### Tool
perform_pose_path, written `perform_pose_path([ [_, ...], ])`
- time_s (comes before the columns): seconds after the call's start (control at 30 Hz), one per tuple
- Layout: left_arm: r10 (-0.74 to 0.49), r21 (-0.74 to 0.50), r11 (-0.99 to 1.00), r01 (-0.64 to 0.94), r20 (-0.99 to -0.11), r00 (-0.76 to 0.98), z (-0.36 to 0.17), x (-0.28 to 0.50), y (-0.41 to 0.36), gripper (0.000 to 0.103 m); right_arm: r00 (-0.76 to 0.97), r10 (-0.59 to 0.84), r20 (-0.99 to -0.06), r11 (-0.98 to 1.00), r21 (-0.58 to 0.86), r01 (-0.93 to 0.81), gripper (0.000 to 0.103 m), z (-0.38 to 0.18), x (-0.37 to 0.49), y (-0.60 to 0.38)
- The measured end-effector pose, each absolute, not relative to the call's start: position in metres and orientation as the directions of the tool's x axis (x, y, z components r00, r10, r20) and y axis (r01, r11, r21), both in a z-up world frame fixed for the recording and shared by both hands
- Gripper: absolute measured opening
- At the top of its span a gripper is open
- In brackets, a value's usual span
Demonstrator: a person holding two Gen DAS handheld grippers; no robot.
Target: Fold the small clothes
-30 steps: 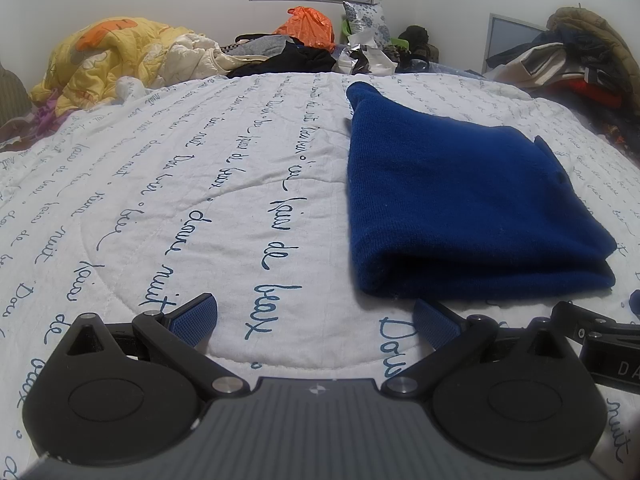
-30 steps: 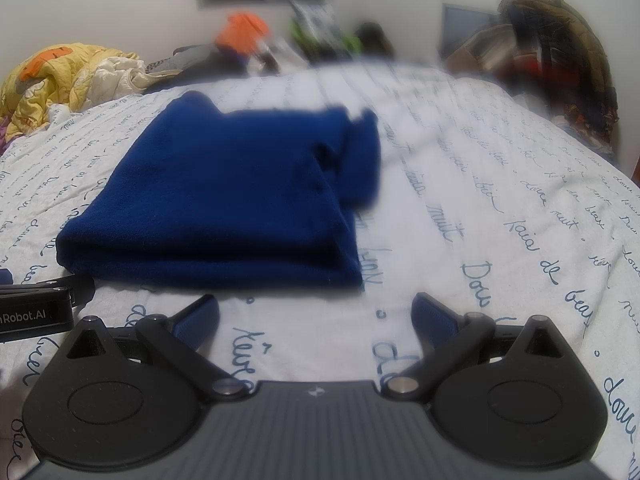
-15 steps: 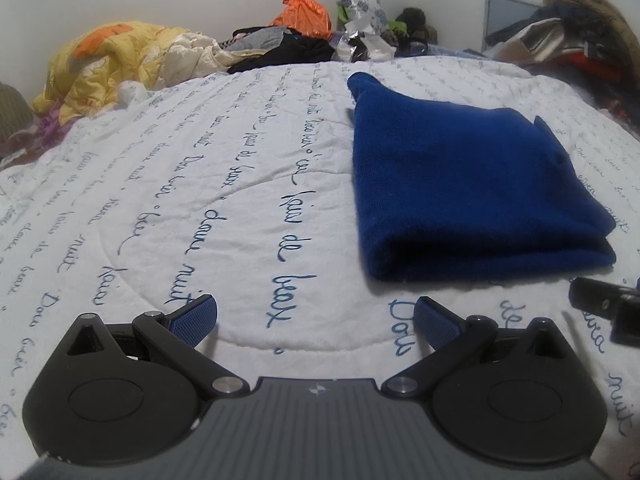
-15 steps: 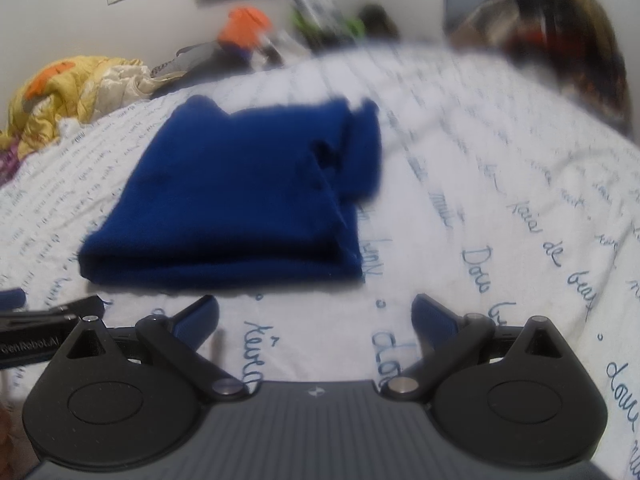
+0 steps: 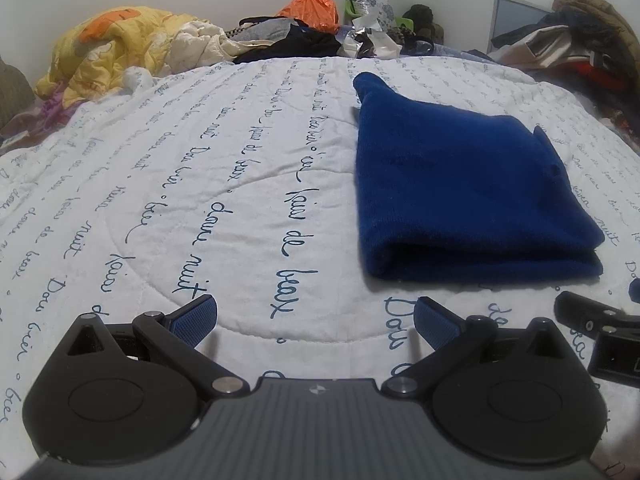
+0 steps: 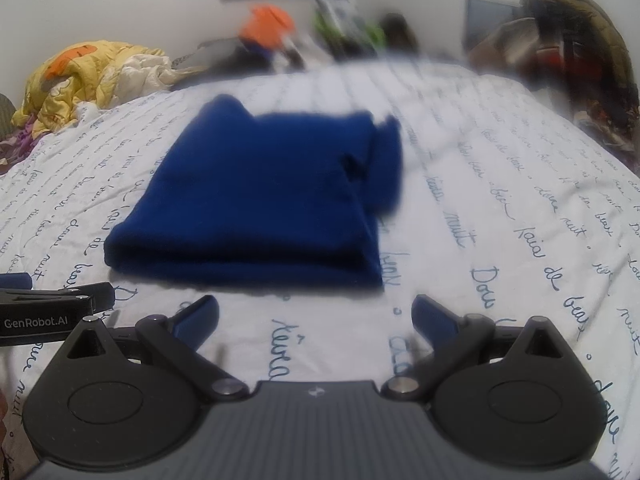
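A dark blue garment [image 5: 460, 188] lies folded into a thick rectangle on the white quilt [image 5: 200, 184] with blue script; it also shows in the right wrist view [image 6: 264, 200]. My left gripper [image 5: 316, 316] is open and empty, above the quilt, short of the garment's near left corner. My right gripper [image 6: 316, 316] is open and empty, just in front of the garment's near folded edge. Neither touches the cloth. The right gripper's body shows at the right edge of the left view [image 5: 600, 332].
A yellow and white duvet heap [image 5: 120, 52] lies at the far left of the bed. Dark clothes, an orange bag [image 5: 308, 4] and clutter line the far edge. Piled coats [image 5: 580, 40] stand at the right. A wall is behind.
Both grippers have drawn back toward me and risen a little from the garment's near edge. The folded garment has not moved. Both stay open.
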State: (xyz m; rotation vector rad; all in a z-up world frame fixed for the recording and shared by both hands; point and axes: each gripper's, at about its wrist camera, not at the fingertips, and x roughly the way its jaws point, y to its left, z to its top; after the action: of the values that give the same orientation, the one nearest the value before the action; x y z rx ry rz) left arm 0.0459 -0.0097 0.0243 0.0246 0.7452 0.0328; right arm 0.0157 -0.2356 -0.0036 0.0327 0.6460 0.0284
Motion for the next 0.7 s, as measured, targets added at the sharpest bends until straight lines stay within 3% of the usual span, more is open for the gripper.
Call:
perform_pose_path([
  [0.7,0.038,0.019,0.999,-0.035,-0.682,0.731,0.0226,0.0463,-0.0053,0.103,0.802,0.009,-0.598,1.0,0.02,0.003,0.103,-0.0039,0.0168,-0.2389],
])
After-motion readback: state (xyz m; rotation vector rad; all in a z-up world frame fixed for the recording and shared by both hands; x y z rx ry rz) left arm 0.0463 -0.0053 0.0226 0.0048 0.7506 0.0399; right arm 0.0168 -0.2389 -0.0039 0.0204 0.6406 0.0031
